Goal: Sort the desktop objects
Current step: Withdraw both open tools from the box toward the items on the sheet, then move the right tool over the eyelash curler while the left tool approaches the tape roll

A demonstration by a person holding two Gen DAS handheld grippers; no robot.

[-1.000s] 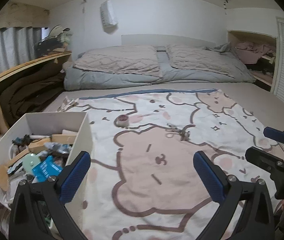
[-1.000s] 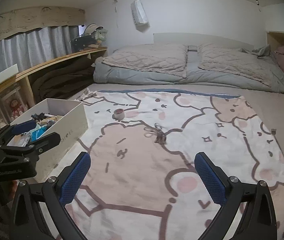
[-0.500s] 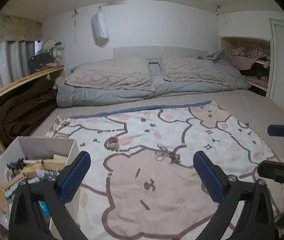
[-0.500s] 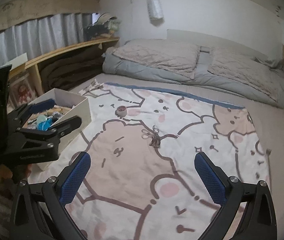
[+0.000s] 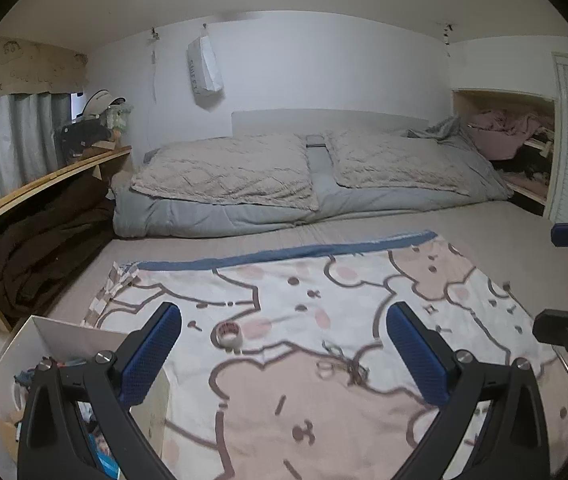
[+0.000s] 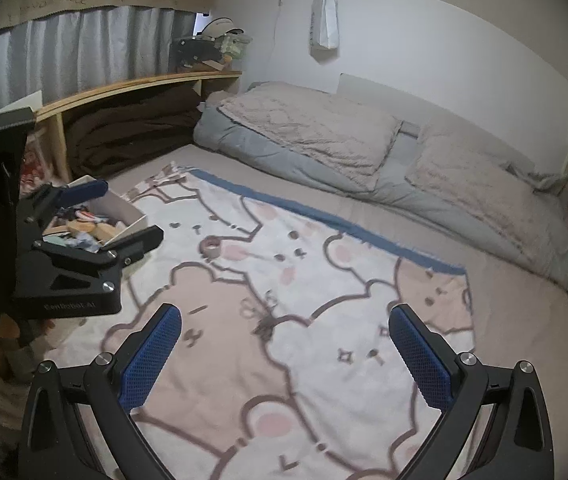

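Both grippers are up in the air with nothing in them: your left gripper has its blue pads spread wide over the cartoon-bear blanket, and your right gripper is spread just as wide, empty too. Seen from the right wrist, the left gripper sits low beside the white box, right at its near corner. That makes sense, since the box looks to be where things get dropped: it is already heaped with small clutter, though the bits inside are too jumbled to name.

Now look at what remains out on the blanket. A roll of tape lies flat, near the box but clear of it, and further toward the middle is a small tangle of metal bits, possibly keys or scissors; the blur will not let me say which. Both lie apart from each other and well short of the pillows and grey duvet at the far end.

My read is that you are between picks, with most of the sorting done and these two items left. The tape is the nearer reach for your left side. It lies flat on soft fabric, so come down with the pads straddling the ring and expect the blanket to give and bunch beneath it. The tangle may snag cloth as it lifts.
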